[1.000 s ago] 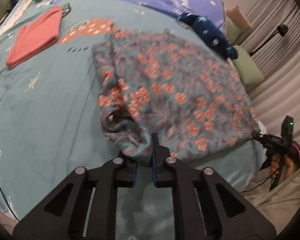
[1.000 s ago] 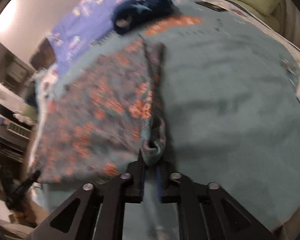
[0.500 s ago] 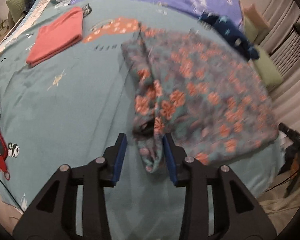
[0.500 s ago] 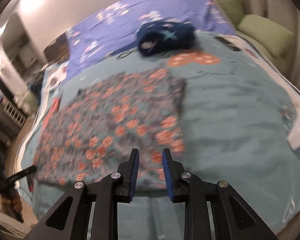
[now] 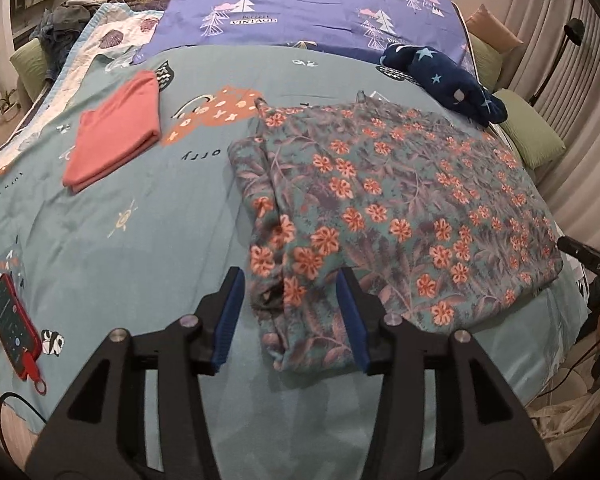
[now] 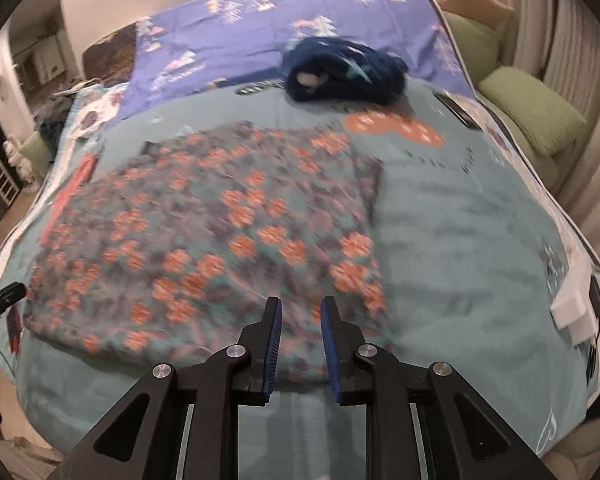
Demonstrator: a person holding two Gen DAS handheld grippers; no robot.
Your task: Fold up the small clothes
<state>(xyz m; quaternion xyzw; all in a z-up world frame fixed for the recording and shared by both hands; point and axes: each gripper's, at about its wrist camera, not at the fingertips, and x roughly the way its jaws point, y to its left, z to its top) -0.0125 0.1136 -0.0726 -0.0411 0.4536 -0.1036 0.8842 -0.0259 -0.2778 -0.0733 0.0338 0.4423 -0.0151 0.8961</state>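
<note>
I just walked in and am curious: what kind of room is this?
Most likely a bedroom: clothes lie on a bed with a teal printed cover, a purple sheet at its head, and green pillows alongside.

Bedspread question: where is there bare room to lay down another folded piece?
The teal bedspread is bare between the folded coral garment, the red phone and the floral garment. The right wrist view shows another bare stretch right of the floral garment. It is crowded near the navy star-print garment.

"VINTAGE" on purple sheet
</note>
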